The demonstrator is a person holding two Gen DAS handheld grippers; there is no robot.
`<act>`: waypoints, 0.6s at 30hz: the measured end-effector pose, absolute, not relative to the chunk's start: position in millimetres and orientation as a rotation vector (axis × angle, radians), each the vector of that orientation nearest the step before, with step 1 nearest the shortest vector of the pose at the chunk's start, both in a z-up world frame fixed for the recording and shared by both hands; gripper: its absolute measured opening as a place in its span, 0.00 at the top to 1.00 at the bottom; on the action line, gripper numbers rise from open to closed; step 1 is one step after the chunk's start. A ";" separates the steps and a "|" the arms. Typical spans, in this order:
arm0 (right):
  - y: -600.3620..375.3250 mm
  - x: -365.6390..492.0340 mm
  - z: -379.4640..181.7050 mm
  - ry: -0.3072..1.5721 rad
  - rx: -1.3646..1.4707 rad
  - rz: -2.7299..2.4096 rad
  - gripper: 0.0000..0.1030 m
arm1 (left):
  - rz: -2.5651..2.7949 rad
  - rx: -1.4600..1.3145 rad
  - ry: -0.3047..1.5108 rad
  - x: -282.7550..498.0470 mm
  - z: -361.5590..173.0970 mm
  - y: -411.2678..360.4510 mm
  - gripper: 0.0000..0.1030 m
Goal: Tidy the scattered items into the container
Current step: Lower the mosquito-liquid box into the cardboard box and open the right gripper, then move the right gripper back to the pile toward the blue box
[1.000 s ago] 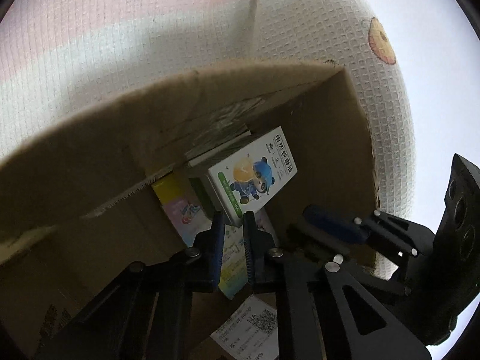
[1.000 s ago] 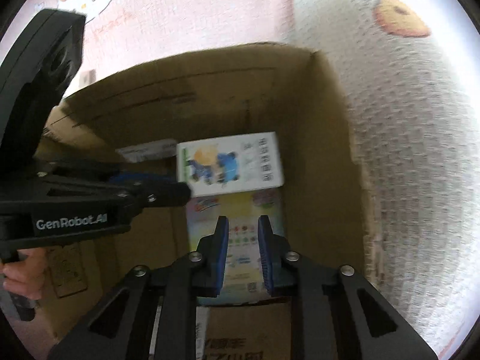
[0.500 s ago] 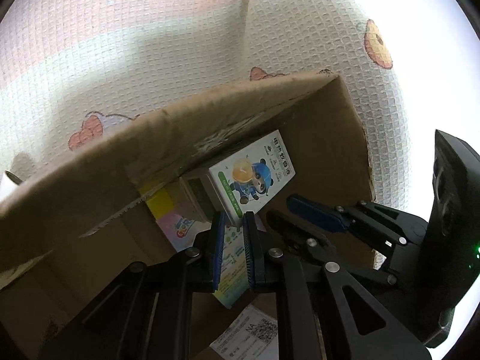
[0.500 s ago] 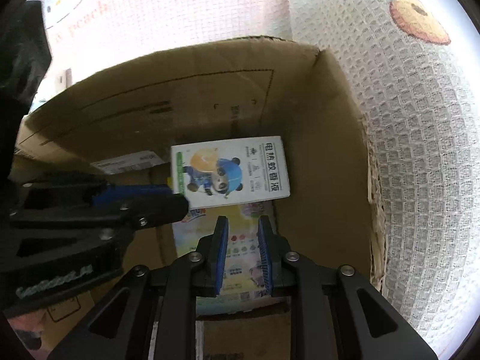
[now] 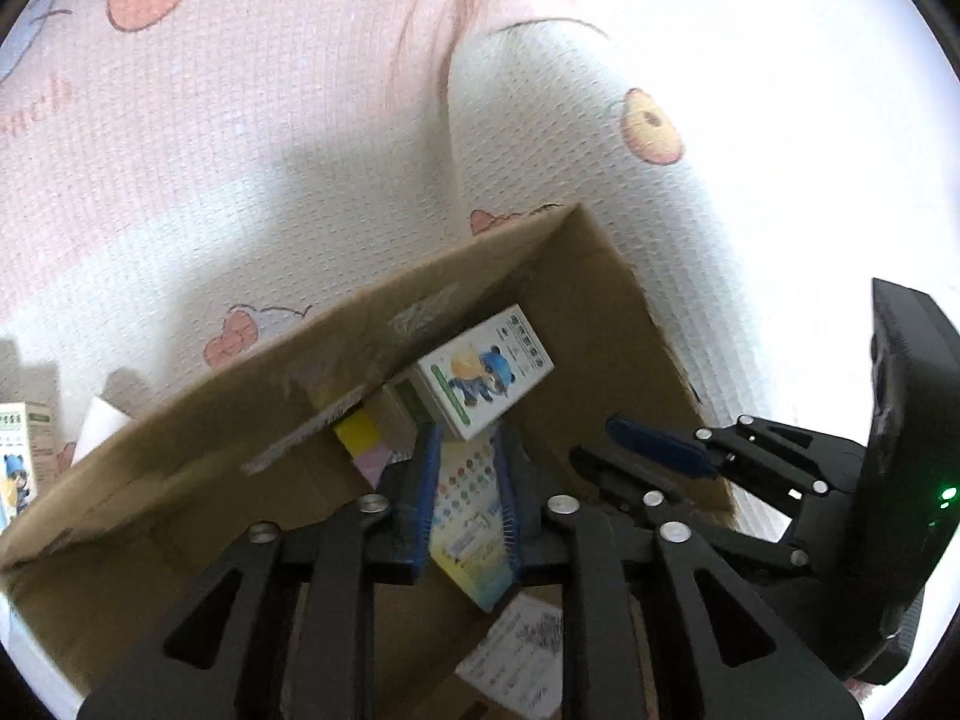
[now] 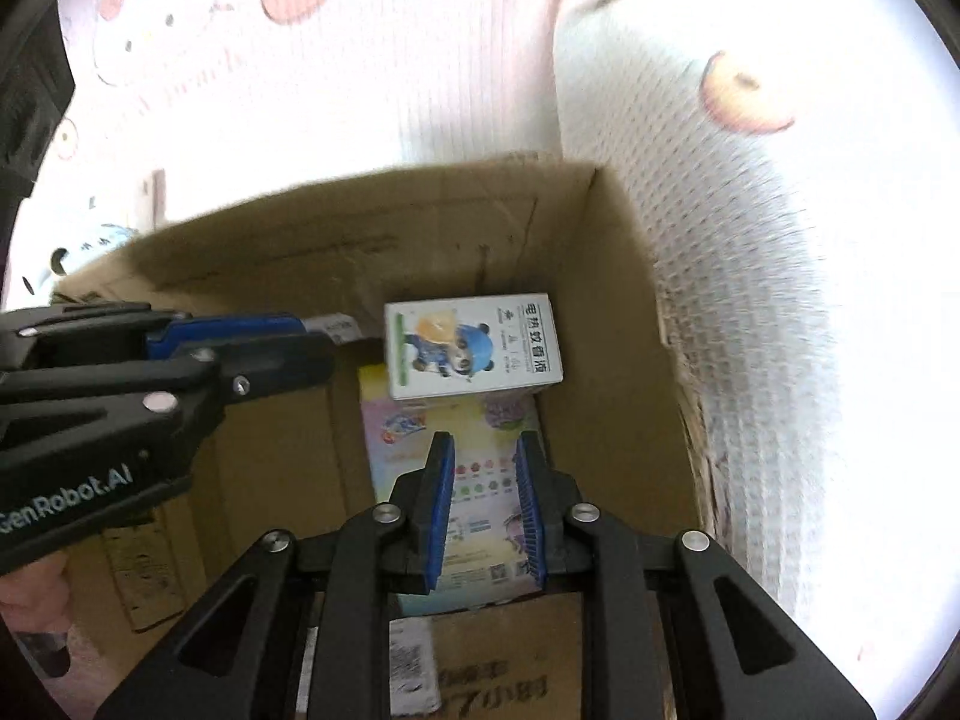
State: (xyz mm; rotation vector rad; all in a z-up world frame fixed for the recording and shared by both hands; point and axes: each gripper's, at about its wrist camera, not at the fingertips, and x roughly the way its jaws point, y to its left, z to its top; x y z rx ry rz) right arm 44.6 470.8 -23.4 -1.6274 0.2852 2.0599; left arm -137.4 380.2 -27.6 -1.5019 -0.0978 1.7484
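Here, an open cardboard box [image 6: 606,312] is seen from above on a pale waffle-textured mat [image 5: 240,192] printed with peaches and cartoon figures. Inside the box, a small white carton with a blue panda picture [image 6: 474,345] lies against the far wall, resting on top of a larger, flat colourful package [image 6: 480,480] laid on the box floor. A white printed label [image 5: 522,654] is seen on the box floor nearer the cameras.

The left gripper [image 5: 465,498] is held above the box, angled down into it. Its blue-padded jaws have just been opening and are now spread a little; nothing is gripped between them, and the colourful package is only seen through the gap, lower down.

The right gripper [image 6: 483,504] is pointed steeply down over the same box. Its jaws are set with a narrow gap, and nothing is pinched; the flat package is visible below them.

Each gripper is visible in the other's view. Outside the box, at the left edge of the left wrist view, a second panda carton [image 5: 21,456] stands on the mat.
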 end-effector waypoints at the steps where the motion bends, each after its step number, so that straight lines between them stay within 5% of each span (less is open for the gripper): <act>1: 466.8 49.5 -20.4 0.269 -1.614 2.056 0.83 | 1.753 -1.496 -0.093 -135.9 -24.9 376.5 0.73; 9: 408.5 34.8 1.9 0.184 -1.528 2.078 0.80 | 1.824 -1.393 -0.043 -125.9 5.3 329.6 0.71; 18: 321.6 15.4 33.9 0.164 -1.456 2.186 0.62 | 1.996 -1.226 0.000 -123.0 46.2 254.3 0.67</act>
